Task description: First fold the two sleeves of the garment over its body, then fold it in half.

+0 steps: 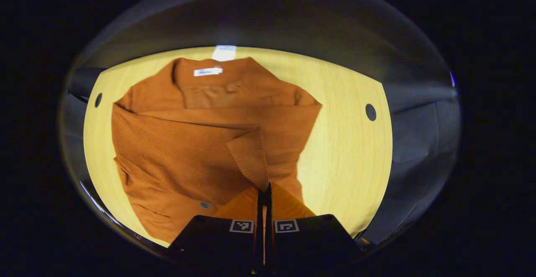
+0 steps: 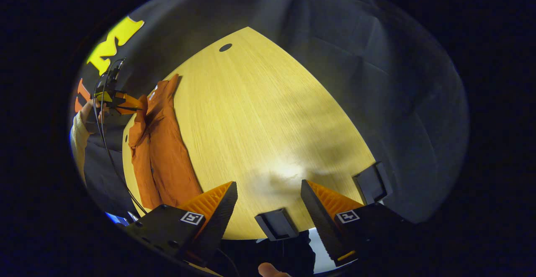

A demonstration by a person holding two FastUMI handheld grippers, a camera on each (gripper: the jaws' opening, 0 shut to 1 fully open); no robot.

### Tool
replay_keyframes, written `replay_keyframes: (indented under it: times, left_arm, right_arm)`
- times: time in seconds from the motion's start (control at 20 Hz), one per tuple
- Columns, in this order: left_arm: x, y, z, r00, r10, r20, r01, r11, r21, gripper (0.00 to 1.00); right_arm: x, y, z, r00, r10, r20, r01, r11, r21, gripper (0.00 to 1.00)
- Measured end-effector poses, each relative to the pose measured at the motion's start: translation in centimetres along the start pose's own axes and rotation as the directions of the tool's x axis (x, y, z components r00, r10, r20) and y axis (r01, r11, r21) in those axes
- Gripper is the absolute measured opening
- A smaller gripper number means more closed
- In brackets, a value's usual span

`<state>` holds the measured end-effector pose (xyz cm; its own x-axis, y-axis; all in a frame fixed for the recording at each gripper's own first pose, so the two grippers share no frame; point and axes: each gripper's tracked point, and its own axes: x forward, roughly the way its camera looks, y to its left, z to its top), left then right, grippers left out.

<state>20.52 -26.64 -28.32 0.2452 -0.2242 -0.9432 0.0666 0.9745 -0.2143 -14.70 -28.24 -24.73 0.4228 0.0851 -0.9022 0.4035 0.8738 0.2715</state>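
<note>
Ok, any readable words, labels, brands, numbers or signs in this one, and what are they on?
Neck label inside the collar of the orange garment: print too blurred to read.
White tag on the table beyond the collar: no legible text.
Square coded markers on the left gripper: patterns, not words.

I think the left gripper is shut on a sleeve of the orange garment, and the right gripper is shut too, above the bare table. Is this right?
Not quite. The right gripper is open, its fingers spread apart above the table, as the right gripper view shows. The left gripper is indeed shut on the sleeve of the orange garment.
</note>
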Motion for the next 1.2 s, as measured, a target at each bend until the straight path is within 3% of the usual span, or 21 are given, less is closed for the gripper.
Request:
replay_keyframes:
  times: [0.15,0.2,0.25,0.3,0.35,0.4,0.5,0.65,0.7,0.75,0.8,0.85,1.0,1.05,1.15,1.2]
  left_arm:
    - [1.5,-2.3,-0.6,1.000,0.024,-0.020,-0.022,0.998,0.061,0.06]
    - [2.6,-2.9,-0.3,0.999,0.036,-0.023,-0.034,0.997,0.065,0.00]
    - [2.7,-3.2,1.2,0.999,0.042,-0.027,-0.040,0.997,0.064,0.07]
    - [3.4,-3.1,-0.5,0.999,0.038,-0.033,-0.036,0.997,0.064,0.08]
    - [3.5,-3.0,-0.5,0.999,0.020,-0.033,-0.018,0.998,0.060,0.09]
    - [3.4,-3.9,-0.7,1.000,-0.001,-0.028,0.002,0.999,0.040,0.02]
    - [3.2,-4.4,-1.0,0.999,-0.037,-0.035,0.037,0.999,0.008,0.43]
    - [2.6,-4.2,-1.3,0.998,-0.053,-0.030,0.052,0.998,-0.027,0.47]
    - [2.1,-4.1,-1.5,0.997,-0.065,-0.029,0.064,0.997,-0.038,0.70]
    - [1.4,-4.1,-1.8,0.996,-0.080,-0.027,0.078,0.996,-0.051,0.87]
    - [0.7,-4.0,-2.2,0.995,-0.099,-0.023,0.097,0.994,-0.058,0.88]
    - [0.0,-3.8,-2.5,0.993,-0.117,-0.011,0.116,0.991,-0.063,1.00]
    - [-2.3,-2.0,-3.9,0.983,-0.183,0.034,0.185,0.980,-0.074,1.00]
    - [-3.1,-1.2,-4.6,0.977,-0.205,0.051,0.208,0.975,-0.080,1.00]
    - [-4.5,1.4,-5.8,0.967,-0.234,0.101,0.244,0.965,-0.100,1.00]
    - [-5.1,2.8,-6.4,0.960,-0.247,0.134,0.262,0.959,-0.109,1.00]
  right_arm:
    - [-0.4,-2.1,-0.1,0.999,-0.016,0.031,0.016,1.000,0.008,0.95]
    - [-0.5,-3.1,-0.6,0.999,-0.028,0.028,0.027,1.000,0.010,0.98]
    - [-0.5,-4.0,-0.9,0.999,-0.042,0.031,0.041,0.999,0.016,0.98]
    - [-0.4,-4.8,-1.4,0.998,-0.053,0.031,0.052,0.998,0.025,0.95]
    - [-0.3,-5.3,-1.9,0.998,-0.054,0.029,0.053,0.998,0.040,0.99]
    - [-0.2,-5.7,-2.3,0.998,-0.054,0.022,0.052,0.997,0.060,0.98]
    - [0.1,-6.3,-3.0,0.998,-0.057,0.008,0.056,0.993,0.104,0.98]
    - [0.2,-6.1,-2.5,0.999,-0.043,0.017,0.040,0.987,0.158,0.98]
    - [0.1,-5.8,-2.2,0.999,-0.039,0.028,0.035,0.987,0.158,0.98]
    - [0.0,-5.3,-1.8,0.999,-0.034,0.039,0.028,0.989,0.147,0.98]
    - [-0.1,-4.2,-1.3,0.998,-0.030,0.048,0.024,0.992,0.127,0.94]
    - [-0.1,-3.2,-1.0,0.998,-0.026,0.057,0.020,0.994,0.104,0.98]
    - [0.4,0.3,-0.8,0.998,0.007,0.058,-0.009,1.000,0.025,0.98]
    - [0.6,1.6,-0.9,0.998,0.019,0.052,-0.019,1.000,0.001,0.94]
    - [1.4,4.4,-1.3,0.999,0.041,0.033,-0.040,0.998,-0.047,0.98]
    - [1.6,5.8,-1.6,0.998,0.051,0.023,-0.049,0.996,-0.070,0.94]
